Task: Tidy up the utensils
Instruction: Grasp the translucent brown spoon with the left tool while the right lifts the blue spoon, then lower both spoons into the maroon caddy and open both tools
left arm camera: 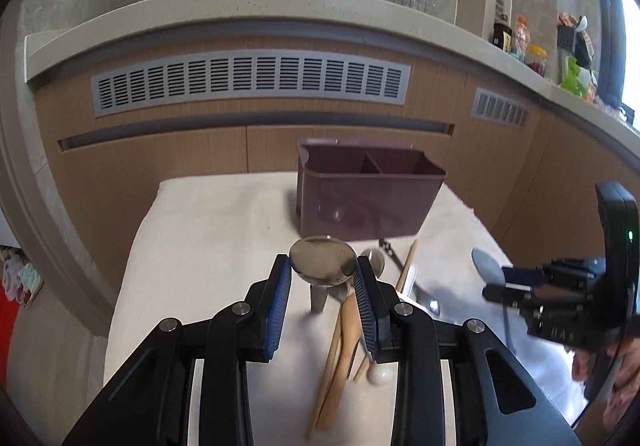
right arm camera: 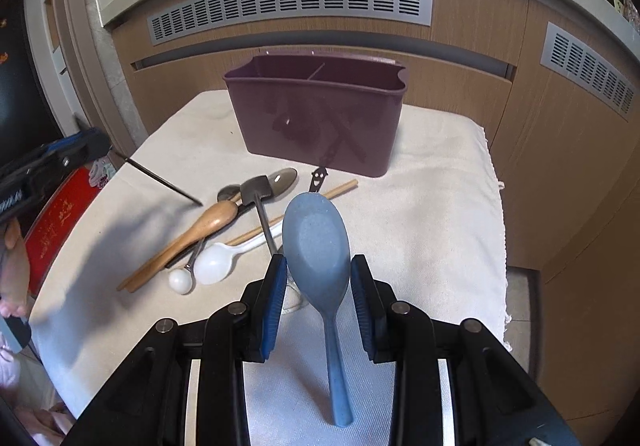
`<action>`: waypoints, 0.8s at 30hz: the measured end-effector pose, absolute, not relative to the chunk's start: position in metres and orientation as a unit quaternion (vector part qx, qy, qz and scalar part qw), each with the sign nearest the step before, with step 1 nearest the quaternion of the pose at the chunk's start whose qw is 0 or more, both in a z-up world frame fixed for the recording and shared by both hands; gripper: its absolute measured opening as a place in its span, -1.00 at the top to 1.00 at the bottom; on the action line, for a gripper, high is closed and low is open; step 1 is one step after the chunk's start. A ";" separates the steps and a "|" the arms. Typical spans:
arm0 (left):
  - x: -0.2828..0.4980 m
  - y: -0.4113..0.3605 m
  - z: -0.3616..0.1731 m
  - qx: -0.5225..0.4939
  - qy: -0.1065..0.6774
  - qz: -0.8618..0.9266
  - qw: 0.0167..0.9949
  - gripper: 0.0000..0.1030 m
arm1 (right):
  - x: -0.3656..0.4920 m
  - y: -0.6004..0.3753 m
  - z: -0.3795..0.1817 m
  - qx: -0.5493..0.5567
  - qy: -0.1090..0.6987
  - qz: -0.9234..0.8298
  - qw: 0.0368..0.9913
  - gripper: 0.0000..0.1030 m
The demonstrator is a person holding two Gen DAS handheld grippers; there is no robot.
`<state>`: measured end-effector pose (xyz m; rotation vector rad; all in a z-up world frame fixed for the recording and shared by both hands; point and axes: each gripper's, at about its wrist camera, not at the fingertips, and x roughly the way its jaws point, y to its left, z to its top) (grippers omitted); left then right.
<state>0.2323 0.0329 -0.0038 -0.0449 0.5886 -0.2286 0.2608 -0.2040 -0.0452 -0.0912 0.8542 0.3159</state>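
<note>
We held one utensil in each gripper. The left gripper (left arm camera: 323, 278) was clamped on the bowl of a steel ladle (left arm camera: 323, 262), its pads pressing both sides and the handle hanging down below the jaws. The right gripper (right arm camera: 319, 278) was clamped on the blue rice paddle (right arm camera: 316, 242), gripped at the base of its blade, with the blade tilted forward and the handle trailing back toward the wrist.

The purple caddy (right arm camera: 320, 125) stood straight ahead of both grippers, near the far edge of the cloth-covered counter (right arm camera: 440, 205), its long side facing us. It had two compartments, split by one divider, and both looked empty as far as we could see. We judged that the coming move turned on that line: each held piece had to travel forward and up over the near rim.

Between the grippers and the caddy lay the loose pile: one wooden spoon (right arm camera: 208, 224), one white plastic spoon (right arm camera: 216, 266), one small metal spatula (right arm camera: 258, 191), one metal spoon (right arm camera: 282, 181) and a pair of chopsticks (right arm camera: 340, 187). Neither hand looked clearly nearer the caddy.
</note>
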 end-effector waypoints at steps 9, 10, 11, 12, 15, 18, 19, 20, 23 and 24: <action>0.229 0.022 0.024 -0.008 0.276 -0.118 0.954 0.36 | 0.250 -0.203 -0.026 -0.046 0.390 0.158 0.906 0.43; 0.226 0.020 0.029 -0.005 0.273 -0.120 0.954 0.36 | 0.248 -0.203 -0.022 -0.043 0.385 0.158 0.908 0.43; 0.223 0.018 0.033 -0.004 0.270 -0.122 0.955 0.36 | 0.246 -0.204 -0.016 -0.039 0.378 0.159 0.911 0.43; 0.220 0.017 0.042 -0.003 0.264 -0.127 0.956 0.36 | 0.243 -0.206 -0.006 -0.033 0.367 0.162 0.916 0.43; 0.216 0.010 0.078 0.008 0.234 -0.135 0.963 0.36 | 0.241 -0.211 0.037 -0.027 0.318 0.169 0.932 0.43; 0.219 0.002 0.128 0.022 0.193 -0.146 0.970 0.36 | 0.245 -0.212 0.096 -0.046 0.245 0.160 0.955 0.43; 0.223 0.000 0.143 0.022 0.184 -0.155 0.970 0.36 | 0.248 -0.213 0.114 -0.048 0.225 0.159 0.960 0.43; 0.227 -0.001 0.158 0.021 0.173 -0.161 0.971 0.36 | 0.252 -0.213 0.130 -0.047 0.210 0.160 0.963 0.43; 0.245 -0.007 0.194 0.025 0.147 -0.167 0.975 0.36 | 0.268 -0.216 0.174 -0.041 0.171 0.159 0.972 0.43; 0.253 -0.008 0.201 0.022 0.142 -0.169 0.975 0.36 | 0.277 -0.217 0.183 -0.040 0.164 0.158 0.973 0.43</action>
